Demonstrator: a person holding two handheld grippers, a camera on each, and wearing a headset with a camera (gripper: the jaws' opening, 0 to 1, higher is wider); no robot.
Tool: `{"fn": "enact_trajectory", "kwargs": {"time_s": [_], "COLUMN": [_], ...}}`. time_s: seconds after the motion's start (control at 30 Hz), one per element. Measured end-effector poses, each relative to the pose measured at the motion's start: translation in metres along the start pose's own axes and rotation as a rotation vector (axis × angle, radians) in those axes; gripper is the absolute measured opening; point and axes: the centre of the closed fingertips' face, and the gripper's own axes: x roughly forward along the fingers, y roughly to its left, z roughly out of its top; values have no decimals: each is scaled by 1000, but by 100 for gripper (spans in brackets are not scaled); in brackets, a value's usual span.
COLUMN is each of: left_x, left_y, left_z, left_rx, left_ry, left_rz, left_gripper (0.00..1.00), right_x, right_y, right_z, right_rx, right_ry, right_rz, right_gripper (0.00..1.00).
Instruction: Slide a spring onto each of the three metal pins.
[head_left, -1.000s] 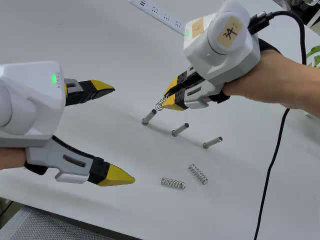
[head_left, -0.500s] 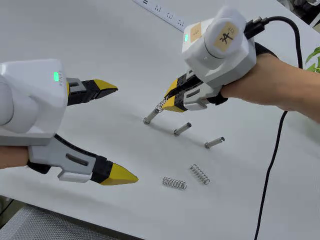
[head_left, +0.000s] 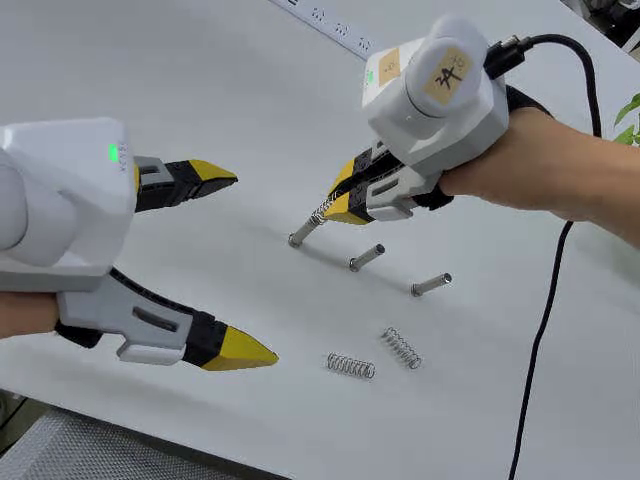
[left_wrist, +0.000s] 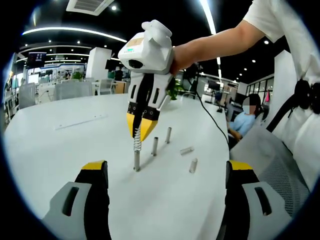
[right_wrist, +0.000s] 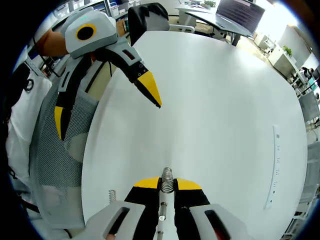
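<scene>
Head view: my right tongs (head_left: 333, 212), gripped in my right hand (head_left: 520, 160), are pressed shut on a first spring (head_left: 320, 211). It slants down from their yellow tips to the first pin (head_left: 298, 236), the leftmost of three metal pins standing on the white table (head_left: 200, 60). The spring's lower end meets the top of that pin; whether it has passed over the tip cannot be told. The second pin (head_left: 365, 258) and third pin (head_left: 430, 285) stand bare in a row to its right, each apart from its neighbour. A second spring (head_left: 350, 365) and a third spring (head_left: 400, 347) lie flat on the table nearer to me than the pins, close together but not touching. My left tongs (head_left: 255, 267) hover at the left, jaws spread wide with nothing between them, well apart from the pins. Left gripper view: the right tongs reach down from above, and the first spring hangs straight from their tips onto the upright first pin. Right gripper view: the coils sit clamped between my two yellow tips. A black cable (head_left: 545, 320) trails from the right tongs across the table, and a white power strip (head_left: 320, 18) lies at the far edge.
</scene>
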Motion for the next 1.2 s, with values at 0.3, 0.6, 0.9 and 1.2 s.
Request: {"fn": "enact_trajectory", "kwargs": {"time_s": [0.3, 0.6, 0.9, 1.2], "left_x": [1, 1, 2, 1], "left_y": [-1, -1, -2, -1], "left_z": [0, -2, -4, -5], "left_rx": [-1, -7, -10, -14], "left_ry": [-2, 0, 0, 0], "left_rz": [-4, -4, -6, -5], "left_gripper": [97, 97, 96, 96], "right_x": [3, 8, 13, 20], "right_y": [-1, 0, 0, -1], "right_z": [-1, -3, -5, -6], "right_rx": [0, 5, 9, 7], "right_ry": [2, 4, 7, 7], "right_rz": [3, 8, 14, 22], "right_gripper": [6, 6, 6, 6]}}
